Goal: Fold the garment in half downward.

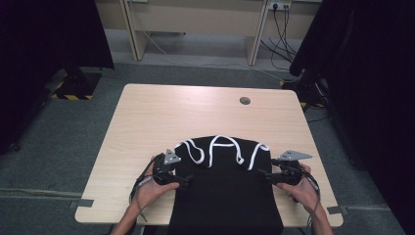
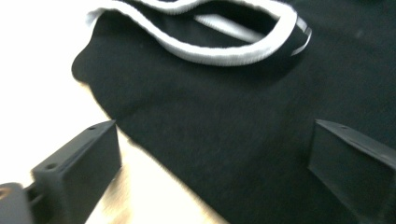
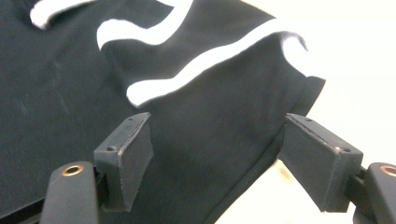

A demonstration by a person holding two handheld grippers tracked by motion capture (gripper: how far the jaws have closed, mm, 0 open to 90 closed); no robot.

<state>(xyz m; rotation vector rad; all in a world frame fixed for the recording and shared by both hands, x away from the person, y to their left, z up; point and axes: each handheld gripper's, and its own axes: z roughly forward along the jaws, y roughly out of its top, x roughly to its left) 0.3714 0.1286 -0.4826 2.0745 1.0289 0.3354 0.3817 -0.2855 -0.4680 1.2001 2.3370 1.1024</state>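
Observation:
A black garment (image 1: 225,191) with white trim (image 1: 215,149) along its far edge lies on the wooden table (image 1: 147,122) and hangs over the near edge. My left gripper (image 1: 182,181) sits at the cloth's left edge, jaws open, with the cloth's edge (image 2: 140,140) lying between them and not pressed. At the right edge my right gripper (image 1: 263,175) stands open too. Black cloth (image 3: 210,135) and its hem lie between those jaws without being pinched. White trim (image 3: 196,65) runs beyond them.
A round cable hole (image 1: 244,101) is in the table's far side. Dark curtains (image 1: 44,39) hang at both sides. A desk frame (image 1: 195,24) and cables (image 1: 284,29) stand behind the table.

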